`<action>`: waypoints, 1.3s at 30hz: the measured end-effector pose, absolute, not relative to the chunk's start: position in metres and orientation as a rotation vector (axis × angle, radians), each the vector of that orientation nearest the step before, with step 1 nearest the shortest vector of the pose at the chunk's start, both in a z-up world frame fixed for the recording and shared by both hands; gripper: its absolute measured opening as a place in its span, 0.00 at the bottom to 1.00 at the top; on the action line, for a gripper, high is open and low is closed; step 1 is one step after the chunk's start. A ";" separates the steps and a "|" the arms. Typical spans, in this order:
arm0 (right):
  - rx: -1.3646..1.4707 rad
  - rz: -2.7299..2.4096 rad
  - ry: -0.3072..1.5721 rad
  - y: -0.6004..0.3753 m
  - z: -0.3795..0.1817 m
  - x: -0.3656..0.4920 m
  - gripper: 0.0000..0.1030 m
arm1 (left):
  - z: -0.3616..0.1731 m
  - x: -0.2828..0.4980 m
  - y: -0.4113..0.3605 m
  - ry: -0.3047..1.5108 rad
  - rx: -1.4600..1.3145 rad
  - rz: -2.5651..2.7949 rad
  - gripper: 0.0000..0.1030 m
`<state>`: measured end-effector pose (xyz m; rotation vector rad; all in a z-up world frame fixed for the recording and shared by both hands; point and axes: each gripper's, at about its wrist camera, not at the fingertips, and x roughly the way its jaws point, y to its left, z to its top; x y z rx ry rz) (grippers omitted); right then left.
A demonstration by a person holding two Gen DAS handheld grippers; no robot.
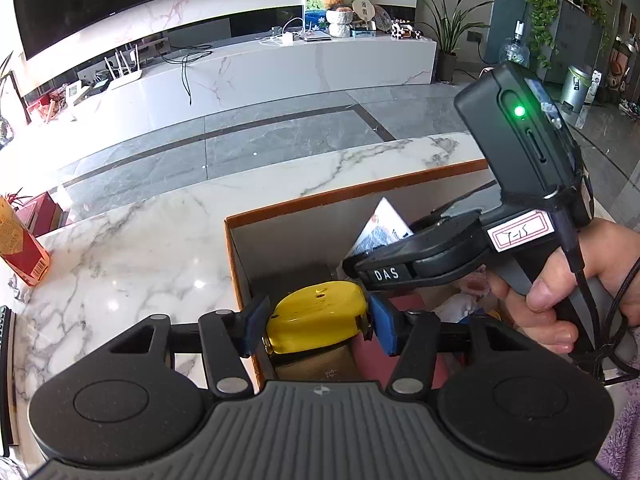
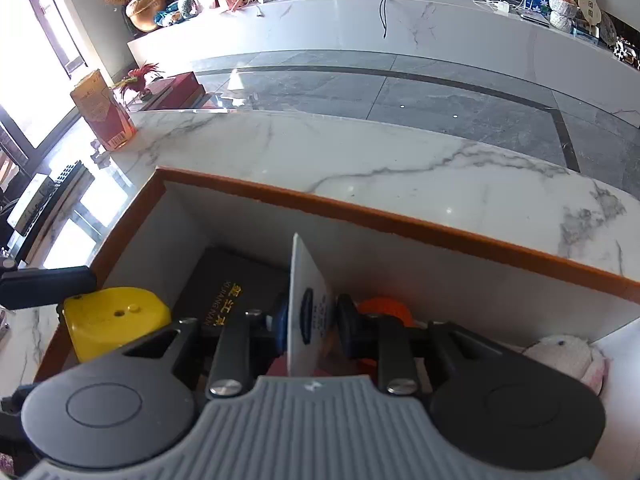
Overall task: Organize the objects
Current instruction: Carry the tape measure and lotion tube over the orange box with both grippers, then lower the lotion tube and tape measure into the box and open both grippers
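Note:
My left gripper (image 1: pixel 316 322) is shut on a yellow tape measure (image 1: pixel 316 316) and holds it over the left end of an orange-rimmed white box (image 1: pixel 360 190). The tape measure also shows in the right wrist view (image 2: pixel 116 320). My right gripper (image 2: pixel 310 322) is shut on a white card (image 2: pixel 308 304) held on edge inside the same box (image 2: pixel 360 210). The card's top corner shows in the left wrist view (image 1: pixel 382 220), behind the right gripper's body. In the box lie a black case with gold lettering (image 2: pixel 236 280), an orange thing (image 2: pixel 386 306) and a white plush toy (image 2: pixel 564 354).
The box stands on a white marble table (image 1: pixel 132 248). An orange-and-red carton (image 1: pixel 20 244) stands at the table's far left, also seen in the right wrist view (image 2: pixel 102 110). Beyond the table are grey floor tiles and a long marble TV bench (image 1: pixel 280 64).

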<state>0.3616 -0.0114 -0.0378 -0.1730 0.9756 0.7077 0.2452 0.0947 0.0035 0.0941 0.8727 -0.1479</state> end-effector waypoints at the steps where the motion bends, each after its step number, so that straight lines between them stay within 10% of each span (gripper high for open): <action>1: -0.173 0.706 0.959 -0.012 -0.036 0.361 0.27 | 0.003 0.245 0.095 0.874 0.094 -0.149 0.61; 20: -0.209 0.609 0.800 -0.096 0.012 0.333 0.33 | -0.018 0.262 0.051 0.913 0.067 -0.296 0.61; 39: -0.086 0.767 0.855 -0.065 0.002 0.347 0.17 | -0.031 0.276 0.048 0.959 0.048 -0.280 0.61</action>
